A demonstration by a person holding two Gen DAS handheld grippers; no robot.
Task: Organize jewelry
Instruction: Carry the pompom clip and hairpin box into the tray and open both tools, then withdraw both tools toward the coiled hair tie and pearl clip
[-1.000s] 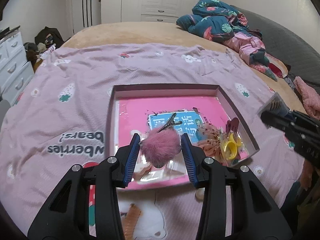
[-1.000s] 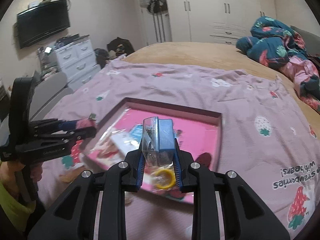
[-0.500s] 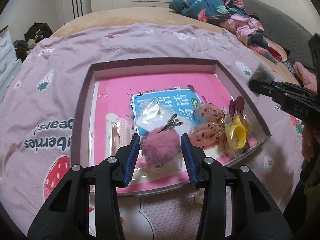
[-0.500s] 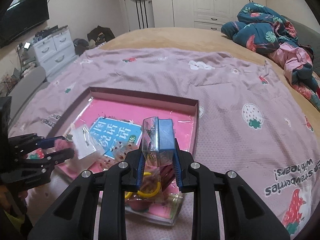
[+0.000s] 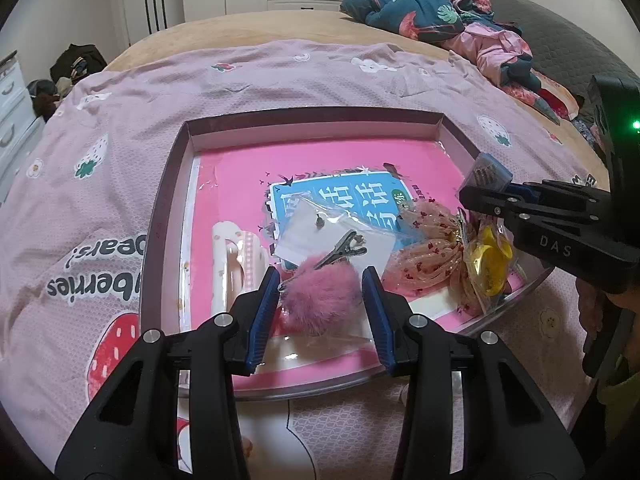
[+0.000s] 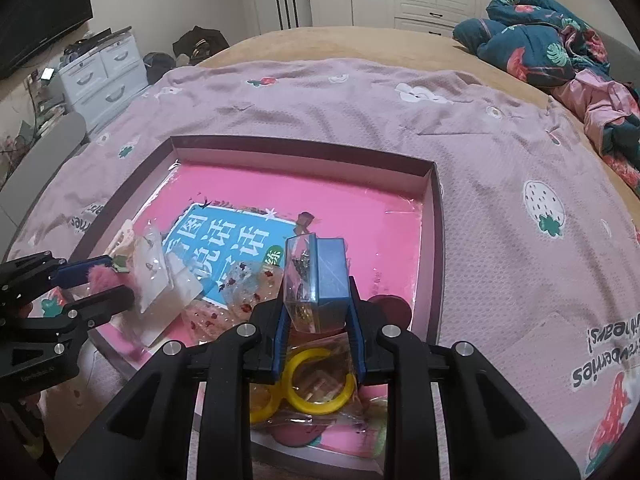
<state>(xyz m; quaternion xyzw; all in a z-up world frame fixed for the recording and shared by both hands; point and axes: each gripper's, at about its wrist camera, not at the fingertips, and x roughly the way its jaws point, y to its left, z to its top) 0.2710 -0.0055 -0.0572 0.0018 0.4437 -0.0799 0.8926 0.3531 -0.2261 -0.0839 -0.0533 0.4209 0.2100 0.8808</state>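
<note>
Both hands loaded over the tray — pompom left, bagged box right.

My left gripper (image 5: 322, 292) is closed onto the pink pompom clip (image 5: 320, 298), pads pressed into the fur on both sides, metal clip pointing away from me, low over the tray's (image 5: 312, 114) near edge; I judge it is carried this way so the clip end goes down first. My right gripper (image 6: 316, 308) is clamped on a small blue box in a clear bag (image 6: 318, 276), upright, above the tray's near right corner, just over the yellow rings (image 6: 316, 380) bagged there. Also in the tray: a clear packet (image 5: 332, 236), a spotted mesh scrunchie (image 5: 424, 256), a pale hair claw (image 5: 230, 264). The tray lies on a pink strawberry-print blanket (image 6: 500, 184) over a bed — white wardrobes beyond it, bundled bedding at its far right.
</note>
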